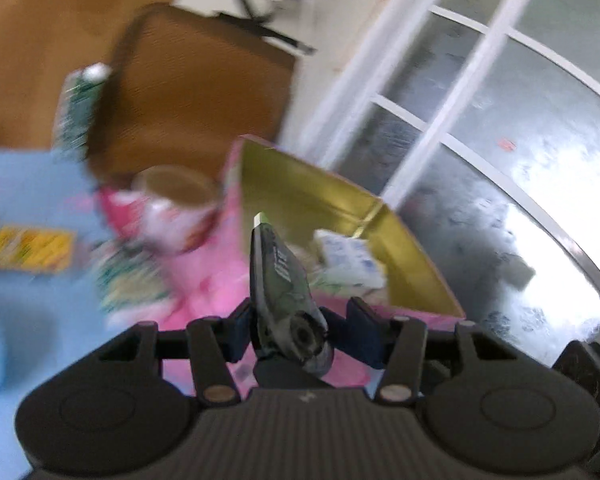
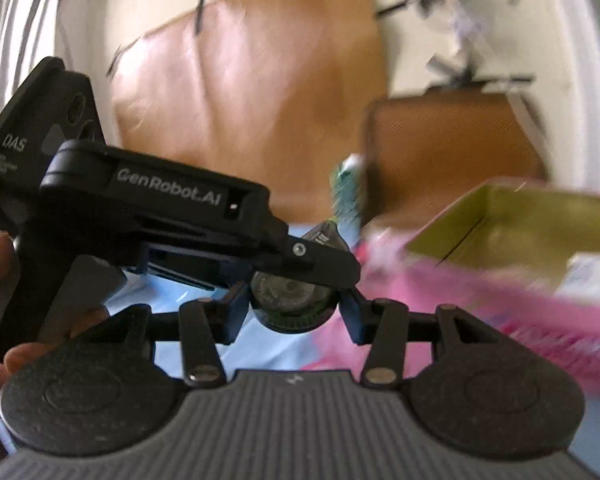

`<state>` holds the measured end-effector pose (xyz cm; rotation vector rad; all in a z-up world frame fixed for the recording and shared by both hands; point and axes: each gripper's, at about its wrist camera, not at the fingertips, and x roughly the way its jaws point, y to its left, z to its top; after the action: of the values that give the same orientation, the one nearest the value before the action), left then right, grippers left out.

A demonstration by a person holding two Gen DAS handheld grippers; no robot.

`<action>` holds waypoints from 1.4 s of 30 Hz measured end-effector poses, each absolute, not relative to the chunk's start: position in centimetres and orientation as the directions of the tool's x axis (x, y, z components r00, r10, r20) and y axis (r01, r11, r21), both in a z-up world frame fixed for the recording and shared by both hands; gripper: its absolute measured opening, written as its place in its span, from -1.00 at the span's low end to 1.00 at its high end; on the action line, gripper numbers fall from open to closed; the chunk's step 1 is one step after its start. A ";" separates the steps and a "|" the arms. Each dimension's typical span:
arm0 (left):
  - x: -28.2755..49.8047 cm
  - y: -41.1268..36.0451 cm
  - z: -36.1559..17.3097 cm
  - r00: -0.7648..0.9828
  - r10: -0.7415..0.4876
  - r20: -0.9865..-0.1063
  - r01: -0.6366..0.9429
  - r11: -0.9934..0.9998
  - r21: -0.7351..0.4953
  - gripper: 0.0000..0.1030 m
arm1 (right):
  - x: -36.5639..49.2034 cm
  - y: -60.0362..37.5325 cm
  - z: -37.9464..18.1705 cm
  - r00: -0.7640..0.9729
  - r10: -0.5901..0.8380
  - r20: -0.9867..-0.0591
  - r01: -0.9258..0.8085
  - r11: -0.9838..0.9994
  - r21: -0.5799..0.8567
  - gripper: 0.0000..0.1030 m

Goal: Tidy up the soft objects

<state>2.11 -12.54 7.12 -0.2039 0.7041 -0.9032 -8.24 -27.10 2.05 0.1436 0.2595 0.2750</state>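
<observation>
Just short of the pink box (image 1: 342, 216), whose gold-lined inside stands open with room past its near rim, the left gripper (image 1: 296, 326) pinches a dark teardrop-shaped tape dispenser (image 1: 278, 276) of smooth, glossy plastic. The right gripper (image 2: 294, 308) has its pads around the dispenser's round end; whether they touch is unclear. White packets (image 1: 350, 258) lie in the box.

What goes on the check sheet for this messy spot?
Surface: blue cloth, blurred.
Job's things: pink box open, white packet inside.
Clutter: mug, yellow packet.
Grippers: left gripper seems shut on a dark tape dispenser; right gripper flanks it, grip unclear.
Cables: nothing seen.
Surroundings: brown chair, window.
</observation>
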 end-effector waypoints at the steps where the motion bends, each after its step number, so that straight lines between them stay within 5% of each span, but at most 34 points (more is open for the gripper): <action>1: 2.3 -13.8 7.4 0.410 -0.778 -0.477 0.665 0.613 -0.427 -0.04 | -8.3 -27.8 2.3 0.942 0.256 -0.219 -0.222 0.961 0.166 0.01; 17: 4.2 -27.4 5.9 0.358 -0.757 -0.546 0.735 0.589 -0.336 -0.01 | -6.1 -36.9 0.7 0.968 -0.038 -0.249 0.089 0.976 0.199 0.01; 21: 4.2 -28.7 6.0 0.419 -0.722 -0.551 0.735 0.626 -0.260 0.23 | -5.0 -37.6 0.5 0.960 -0.117 -0.253 0.162 0.973 0.167 0.02; 26: 3.6 -27.2 6.4 0.521 -0.664 -0.537 0.696 0.695 -0.184 0.55 | -4.5 -38.1 0.2 0.942 -0.230 -0.245 0.269 0.953 0.141 0.06; 36: 0.3 -20.9 6.9 0.681 -0.538 -0.497 0.603 0.797 -0.036 0.72 | -6.8 -36.0 0.7 0.940 -0.244 -0.237 0.290 0.940 0.183 0.06; 42: -1.4 -13.5 6.4 0.748 -0.475 -0.463 0.510 0.858 -0.055 0.84 | -8.0 -32.3 1.6 0.957 -0.193 -0.218 0.232 0.957 0.172 0.08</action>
<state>-1.44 -13.52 6.37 0.0763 0.4857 -0.5390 -7.98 -32.30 1.64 0.1975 0.2008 -0.2171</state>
